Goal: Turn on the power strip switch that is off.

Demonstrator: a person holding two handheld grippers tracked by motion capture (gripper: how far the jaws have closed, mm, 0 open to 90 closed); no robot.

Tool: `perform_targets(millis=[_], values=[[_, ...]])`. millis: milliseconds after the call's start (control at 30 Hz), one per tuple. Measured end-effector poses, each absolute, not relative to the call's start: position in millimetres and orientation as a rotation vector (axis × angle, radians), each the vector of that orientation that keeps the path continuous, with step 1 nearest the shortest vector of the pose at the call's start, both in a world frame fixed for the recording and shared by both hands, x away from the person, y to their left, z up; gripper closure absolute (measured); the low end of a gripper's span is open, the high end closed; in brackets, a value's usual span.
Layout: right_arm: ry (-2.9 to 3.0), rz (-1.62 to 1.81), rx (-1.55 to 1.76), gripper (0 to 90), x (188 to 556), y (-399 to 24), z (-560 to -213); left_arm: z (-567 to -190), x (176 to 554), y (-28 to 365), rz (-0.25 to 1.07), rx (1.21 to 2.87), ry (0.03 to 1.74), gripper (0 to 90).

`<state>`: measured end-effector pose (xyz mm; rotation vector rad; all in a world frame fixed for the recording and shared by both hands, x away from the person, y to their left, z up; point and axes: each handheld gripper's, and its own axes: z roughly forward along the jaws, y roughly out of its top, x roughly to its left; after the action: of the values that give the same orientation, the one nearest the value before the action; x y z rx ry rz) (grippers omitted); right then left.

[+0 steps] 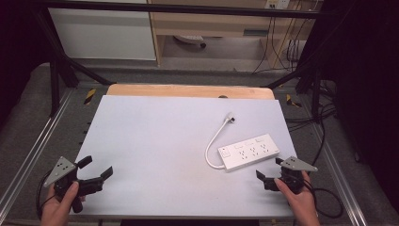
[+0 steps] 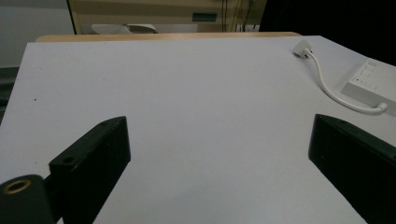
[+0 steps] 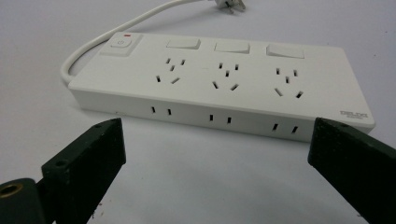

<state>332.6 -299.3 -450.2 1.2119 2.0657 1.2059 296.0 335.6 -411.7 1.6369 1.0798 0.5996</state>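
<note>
A white power strip [image 1: 248,152] lies on the right part of the white table top [image 1: 160,141]. It has three socket groups with switches. Its short white cable [image 1: 214,141] curves back to a plug [image 1: 230,117]. My right gripper [image 1: 269,172] is open just in front of the strip, near the table's front edge. In the right gripper view the strip [image 3: 224,84] sits close ahead between the spread jaws, untouched. My left gripper [image 1: 98,168] is open at the front left, holding nothing. The left gripper view has the strip [image 2: 371,86] and plug [image 2: 303,49] at far right.
A wooden board edge [image 1: 188,90] runs along the table's back. Black frame posts [image 1: 56,70] stand at both back corners. Cables [image 1: 324,122] hang off the right side. Behind the table are a white cabinet [image 1: 103,33] and a wooden shelf unit [image 1: 211,23].
</note>
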Motion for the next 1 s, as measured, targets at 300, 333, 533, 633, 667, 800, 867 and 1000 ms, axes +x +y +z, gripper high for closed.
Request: perform_targets(millis=[300,333,533,633,667,800,867,1000], values=[[2.112,1.204,1.204,3.7,329,-297,-448,-412,296,336,0.593,1.636,1.082,5.7],[2.112,1.204,1.204,3.7,329,-297,-448,-412,296,336,0.591,1.635,1.082,5.7],[2.117,1.210,1.204,3.6,328,-296,-446,-412,296,335,0.589,1.637,1.076,5.6],[2.120,1.213,1.201,3.5,327,-297,-445,-412,296,335,0.588,1.637,1.076,5.6],[2.120,1.215,1.201,3.6,327,-297,-445,-412,296,335,0.589,1.639,1.075,5.6],[2.114,1.220,1.196,3.5,326,-296,-443,-412,296,335,0.589,1.641,1.076,5.6],[2.113,1.221,1.193,3.5,326,-296,-443,-412,296,335,0.587,1.642,1.077,5.6],[2.111,1.229,1.189,3.6,324,-295,-440,-412,296,334,0.587,1.645,1.075,5.6]])
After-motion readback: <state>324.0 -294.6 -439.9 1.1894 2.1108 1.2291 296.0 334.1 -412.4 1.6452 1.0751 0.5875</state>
